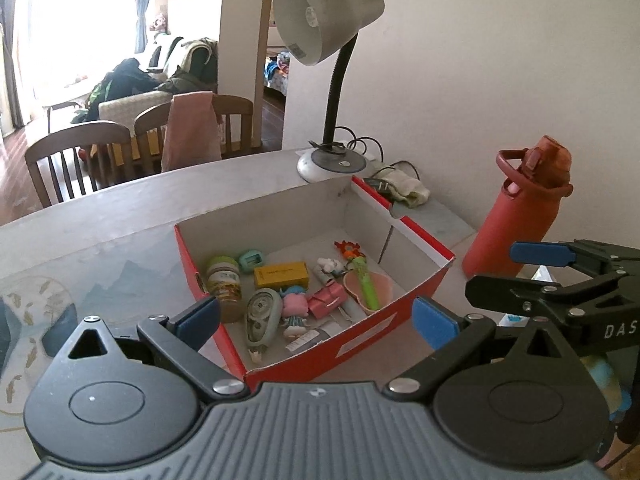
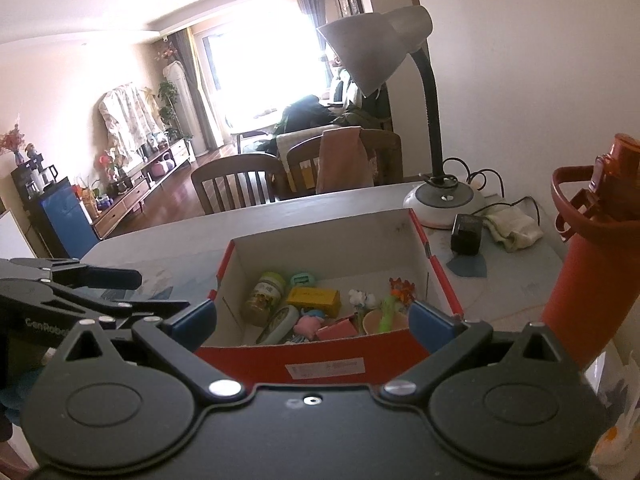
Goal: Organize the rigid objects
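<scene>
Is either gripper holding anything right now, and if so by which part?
Nothing is held. The left gripper and right gripper both have open, empty jaws above the red cardboard box of small items.

We see our left gripper (image 1: 316, 320) spread wide and empty over the near wall of the red box (image 1: 352, 350), which holds a jar (image 1: 225, 282), a yellow case (image 1: 282, 274) and perhaps a tape dispenser (image 1: 260, 316).

The box (image 1: 352, 344) is red outside, white inside — the bottle (image 1: 516, 216) red, the lamp (image 1: 324, 24) grey.
</scene>
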